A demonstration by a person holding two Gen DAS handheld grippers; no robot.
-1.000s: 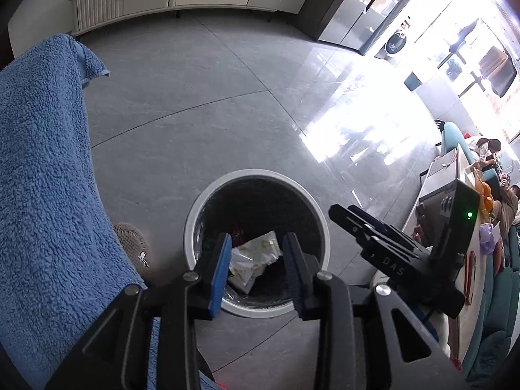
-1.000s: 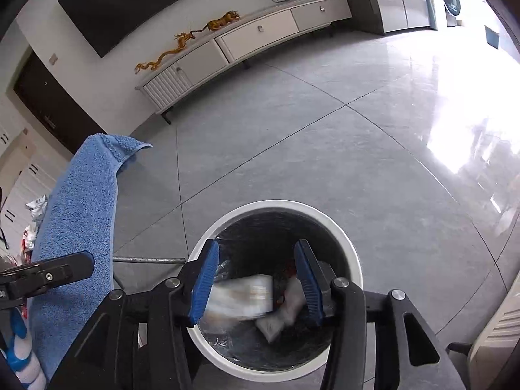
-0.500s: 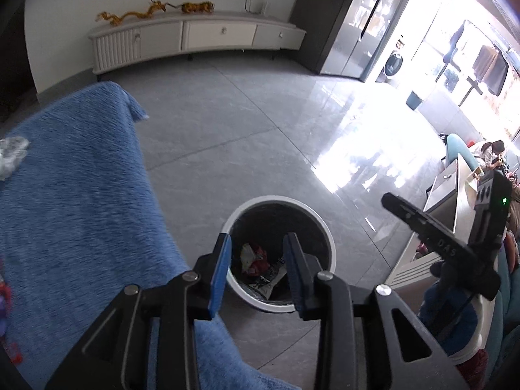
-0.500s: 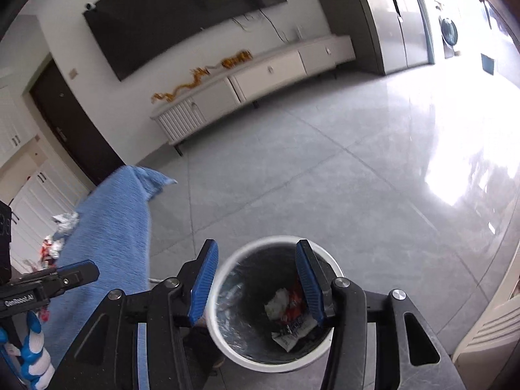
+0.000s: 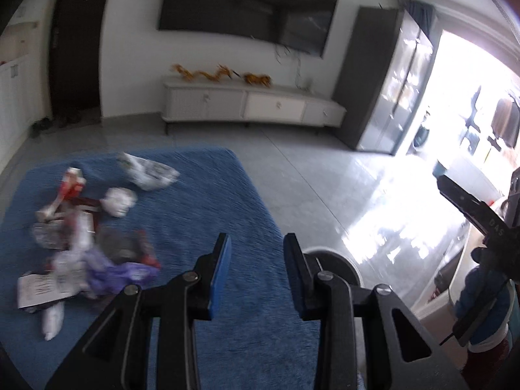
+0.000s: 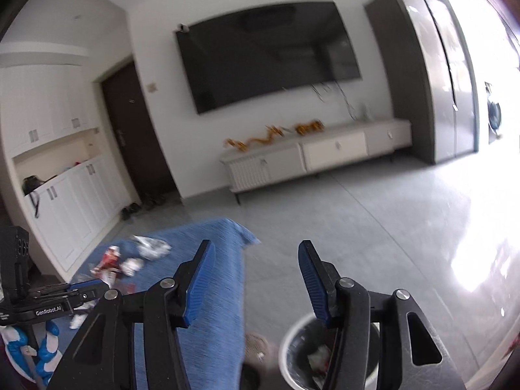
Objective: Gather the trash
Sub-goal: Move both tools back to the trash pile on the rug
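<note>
In the left wrist view we see the trash pile (image 5: 81, 243) at the left of the frame on the blue cloth (image 5: 208, 201), left of and beyond our left gripper (image 5: 256, 273), whose jaws stand partly apart with nothing between them. The bin (image 5: 338, 266) peeks out just right of it. In the right wrist view our right gripper (image 6: 256, 279) is empty, its jaws opening; only here do we see wrappers inside the bin (image 6: 292, 341), at lower right.
</note>
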